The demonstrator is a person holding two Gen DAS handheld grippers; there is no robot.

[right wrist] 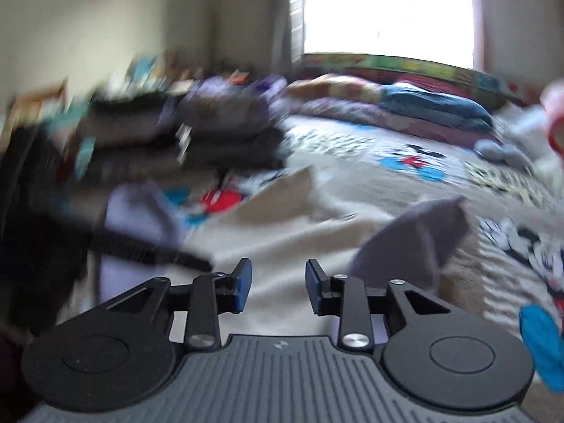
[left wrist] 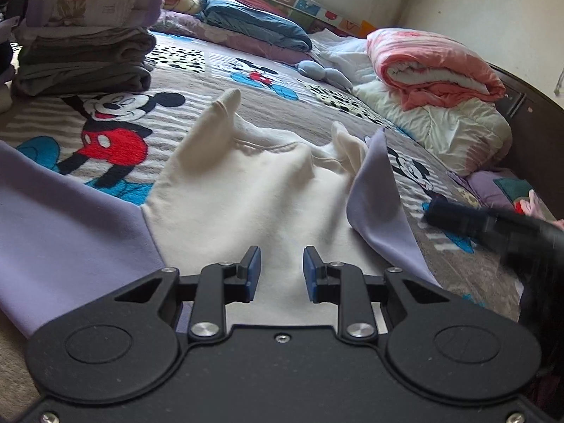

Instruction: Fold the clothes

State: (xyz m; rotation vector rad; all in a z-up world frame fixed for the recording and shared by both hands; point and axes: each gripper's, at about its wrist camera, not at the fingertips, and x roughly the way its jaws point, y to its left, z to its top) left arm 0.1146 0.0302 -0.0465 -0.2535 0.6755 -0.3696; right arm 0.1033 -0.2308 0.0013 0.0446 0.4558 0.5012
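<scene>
Left wrist view | cream and lavender sweatshirt (left wrist: 246, 197) lies flat on Mickey Mouse bedspread (left wrist: 282, 105), long axis running away, neckline far end | left gripper (left wrist: 282, 269) slightly parted, empty, over its body | right gripper (right wrist: 278, 283) parted, empty.

Garment (left wrist: 246, 190) on bed (left wrist: 299, 105), stack (left wrist: 84, 60) behind-left

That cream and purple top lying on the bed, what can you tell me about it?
The cream and lilac top is a soft, thick-looking knit with a cream body, lilac sleeves and a stitched neckline. It lies spread on the cartoon-mouse bedspread, wrinkled, not yet folded. One lilac sleeve lies flat at the left; the other stands curled up at the right. Two cream peaks stick up near the neck. Nothing grips it.
</scene>
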